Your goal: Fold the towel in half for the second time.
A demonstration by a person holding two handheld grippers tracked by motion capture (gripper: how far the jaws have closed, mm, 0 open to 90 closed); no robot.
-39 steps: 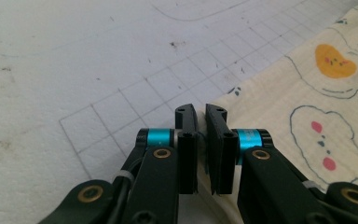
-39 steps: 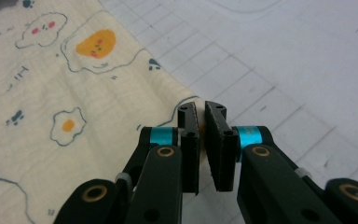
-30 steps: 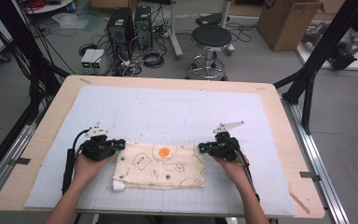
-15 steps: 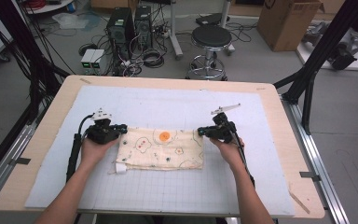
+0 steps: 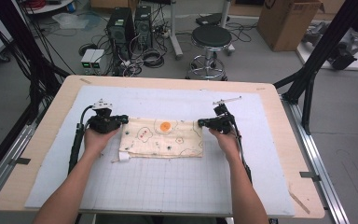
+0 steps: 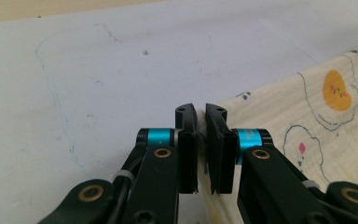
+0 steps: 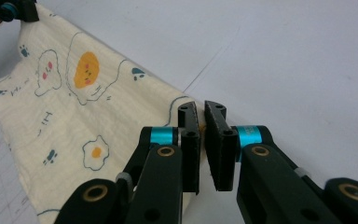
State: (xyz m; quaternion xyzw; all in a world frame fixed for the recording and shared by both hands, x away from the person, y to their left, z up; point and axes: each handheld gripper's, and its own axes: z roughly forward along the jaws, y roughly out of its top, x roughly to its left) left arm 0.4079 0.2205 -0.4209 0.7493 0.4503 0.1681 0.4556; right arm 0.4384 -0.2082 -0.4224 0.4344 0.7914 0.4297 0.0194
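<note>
Both grippers (image 5: 121, 121) (image 5: 200, 123) pinching cloth (image 5: 163, 140) corners

Cloth (image 5: 163, 138): cream, printed with orange-yolk fried eggs, blue outlines, dark paw prints. Mat (image 5: 168, 182): pale grey-white, grid lines. Table (image 5: 42, 140): light wood.

Where the cloth (image 6: 279, 116) runs between the jaws of the left gripper (image 6: 200, 110), its corner is hidden, and its right part is cut off by the edge. Beside the cloth's near left corner, a small white tag (image 5: 123, 158) is too small to be read.
</note>
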